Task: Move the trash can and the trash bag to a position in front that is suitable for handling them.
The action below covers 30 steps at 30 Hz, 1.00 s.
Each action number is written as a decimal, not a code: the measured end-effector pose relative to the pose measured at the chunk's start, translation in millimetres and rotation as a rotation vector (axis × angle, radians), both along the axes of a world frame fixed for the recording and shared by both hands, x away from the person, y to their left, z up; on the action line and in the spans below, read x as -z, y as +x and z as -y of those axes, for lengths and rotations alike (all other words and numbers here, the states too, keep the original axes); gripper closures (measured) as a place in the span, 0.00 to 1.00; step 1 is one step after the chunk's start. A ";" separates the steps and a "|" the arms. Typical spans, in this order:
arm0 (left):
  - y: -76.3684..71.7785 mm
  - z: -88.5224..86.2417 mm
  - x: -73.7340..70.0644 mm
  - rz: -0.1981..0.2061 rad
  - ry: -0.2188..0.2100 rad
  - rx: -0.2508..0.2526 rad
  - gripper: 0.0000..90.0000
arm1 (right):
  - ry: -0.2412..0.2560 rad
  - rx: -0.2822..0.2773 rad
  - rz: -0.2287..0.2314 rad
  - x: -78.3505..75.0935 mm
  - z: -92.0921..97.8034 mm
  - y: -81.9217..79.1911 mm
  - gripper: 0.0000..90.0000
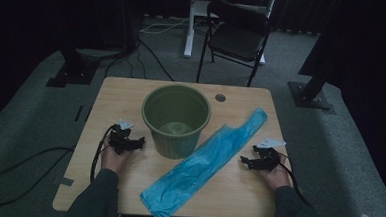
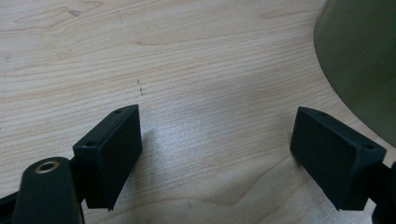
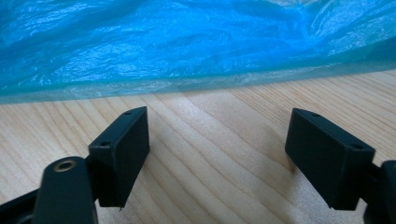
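Observation:
A green plastic bin (image 1: 176, 120) stands upright in the middle of the wooden table (image 1: 121, 92); its wall (image 2: 362, 60) fills the upper right of the left gripper view. A long blue plastic bag (image 1: 205, 162) lies flat, diagonally, from the bin's right side down to the front edge. It spreads across the top of the right gripper view (image 3: 187, 42). My left gripper (image 1: 140, 144) rests open on the table left of the bin, jaws wide apart over bare wood (image 2: 215, 140). Just right of the bag, my right gripper (image 1: 245, 161) rests open too (image 3: 217, 140), holding nothing.
A black folding chair (image 1: 237, 38) and a white stand leg (image 1: 190, 28) are on the carpet behind the table. Black cables (image 1: 27, 170) trail on the floor at left. A round hole (image 1: 220, 97) sits near the table's far edge.

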State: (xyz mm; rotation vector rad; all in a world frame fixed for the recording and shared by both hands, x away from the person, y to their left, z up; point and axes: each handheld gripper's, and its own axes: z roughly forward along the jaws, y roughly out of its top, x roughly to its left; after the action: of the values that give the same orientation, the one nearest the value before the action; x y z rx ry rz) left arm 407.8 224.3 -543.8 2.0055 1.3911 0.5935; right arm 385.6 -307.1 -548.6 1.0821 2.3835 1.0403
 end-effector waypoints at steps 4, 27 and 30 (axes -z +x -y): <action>-1.1 -1.2 0.0 0.005 -0.002 0.005 0.19 | 0.000 0.004 -0.001 -0.4 -0.4 -1.0 0.27; -1.4 1.7 -14.9 -0.088 -0.004 0.102 0.62 | -0.025 0.013 0.001 -36.1 -21.1 -6.2 0.61; -0.4 5.2 -21.0 -0.062 -0.023 0.117 0.62 | -0.033 -0.009 0.001 -37.9 -29.2 -4.4 0.62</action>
State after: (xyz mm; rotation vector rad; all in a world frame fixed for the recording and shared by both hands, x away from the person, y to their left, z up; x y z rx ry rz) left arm 407.4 219.1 -522.8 2.0865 1.3004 0.4653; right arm 381.2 -277.9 -510.7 1.0599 2.3991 1.0003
